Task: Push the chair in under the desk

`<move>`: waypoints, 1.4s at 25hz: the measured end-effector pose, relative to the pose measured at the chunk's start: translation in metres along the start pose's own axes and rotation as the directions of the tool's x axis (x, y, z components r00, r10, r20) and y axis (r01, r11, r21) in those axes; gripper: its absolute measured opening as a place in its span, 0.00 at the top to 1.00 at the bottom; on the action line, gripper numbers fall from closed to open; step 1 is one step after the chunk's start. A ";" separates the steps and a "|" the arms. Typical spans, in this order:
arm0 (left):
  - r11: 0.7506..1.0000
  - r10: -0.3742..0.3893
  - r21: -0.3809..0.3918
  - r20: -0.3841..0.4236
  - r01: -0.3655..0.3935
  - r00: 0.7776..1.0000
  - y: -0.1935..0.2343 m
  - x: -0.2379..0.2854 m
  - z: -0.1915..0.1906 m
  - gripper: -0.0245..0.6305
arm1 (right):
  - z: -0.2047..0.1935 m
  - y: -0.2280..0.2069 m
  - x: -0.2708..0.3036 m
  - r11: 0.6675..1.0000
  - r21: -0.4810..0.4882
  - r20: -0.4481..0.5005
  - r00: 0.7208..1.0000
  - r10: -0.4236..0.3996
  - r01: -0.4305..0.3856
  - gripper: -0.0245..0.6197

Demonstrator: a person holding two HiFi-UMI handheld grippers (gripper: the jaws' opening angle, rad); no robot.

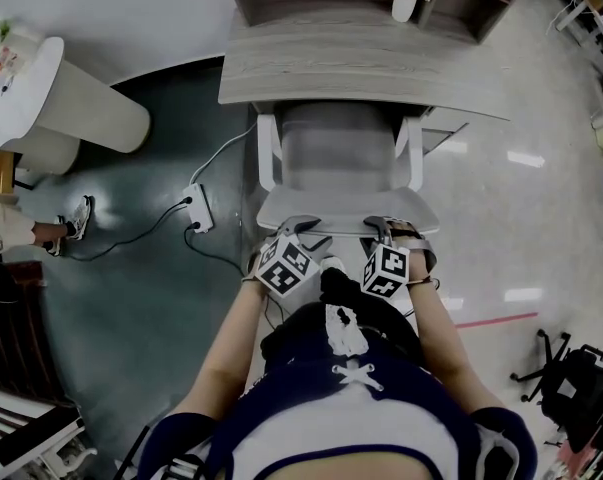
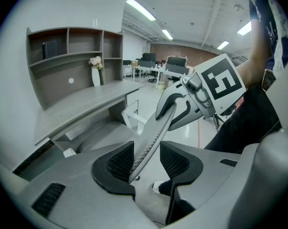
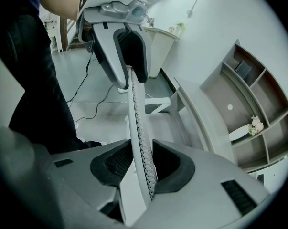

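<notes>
Head view: found chair (image 1: pixel 341 158) at frame centre, seat partly under desk (image 1: pixel 361 68) above it. Left gripper (image 1: pixel 299 226) and right gripper (image 1: pixel 386 226) side by side on backrest top; jaw gaps unreadable here.

Left gripper view: straddled backrest edge with jaws wide, mesh against one pad, gap at other.

Right gripper view: closed on same backrest, both pads touching mesh.

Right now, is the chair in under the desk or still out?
Mostly out. The chair seat and both armrests show in front of the desk edge; only its front reaches under.
</notes>
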State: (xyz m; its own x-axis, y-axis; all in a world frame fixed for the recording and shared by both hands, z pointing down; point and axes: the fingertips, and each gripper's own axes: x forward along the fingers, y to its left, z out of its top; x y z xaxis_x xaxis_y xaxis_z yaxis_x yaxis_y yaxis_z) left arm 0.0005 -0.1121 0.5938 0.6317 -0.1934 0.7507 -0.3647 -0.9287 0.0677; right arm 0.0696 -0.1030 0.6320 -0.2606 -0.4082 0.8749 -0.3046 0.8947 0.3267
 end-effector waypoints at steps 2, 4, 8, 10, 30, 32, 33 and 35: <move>1.000 0.008 0.007 0.009 -0.008 1.000 0.001 0.000 0.000 0.70 | 0.000 -0.001 0.000 1.000 0.002 0.000 1.000 0.001 -0.001 0.79; 1.000 0.013 0.011 0.013 -0.013 1.000 0.002 0.000 0.001 0.70 | 0.000 -0.002 0.001 1.000 0.004 0.001 1.000 0.001 -0.001 0.79; 1.000 0.012 0.019 0.015 -0.012 1.000 0.004 0.002 0.002 0.70 | 0.000 -0.004 0.001 1.000 0.014 0.003 1.000 -0.006 0.006 0.79; 1.000 0.014 0.025 0.018 -0.014 1.000 0.006 0.003 0.003 0.70 | 0.000 -0.006 0.002 1.000 0.019 0.001 1.000 -0.010 0.010 0.79; 0.999 0.033 0.021 0.025 -0.033 0.999 0.040 0.019 0.025 0.69 | -0.004 -0.050 0.016 1.000 0.013 0.002 1.000 0.003 -0.003 0.78; 0.999 0.035 0.019 0.022 -0.035 0.999 0.044 0.021 0.027 0.69 | -0.004 -0.053 0.018 1.000 0.012 0.004 1.000 0.007 -0.007 0.78; 0.999 0.034 0.019 0.021 -0.034 0.999 0.046 0.021 0.028 0.69 | -0.004 -0.055 0.019 1.000 0.011 0.005 1.000 0.007 -0.007 0.78; 0.999 0.033 0.019 0.022 -0.033 0.999 0.050 0.022 0.030 0.69 | -0.004 -0.059 0.020 1.000 0.007 0.005 1.000 0.003 -0.003 0.78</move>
State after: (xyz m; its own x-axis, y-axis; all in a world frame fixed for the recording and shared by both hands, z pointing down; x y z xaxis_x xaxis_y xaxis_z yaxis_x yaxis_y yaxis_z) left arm 0.0172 -0.1721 0.5937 0.6344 -0.2304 0.7379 -0.3721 -0.9277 0.0302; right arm 0.0860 -0.1636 0.6311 -0.2662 -0.4064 0.8740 -0.3101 0.8947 0.3215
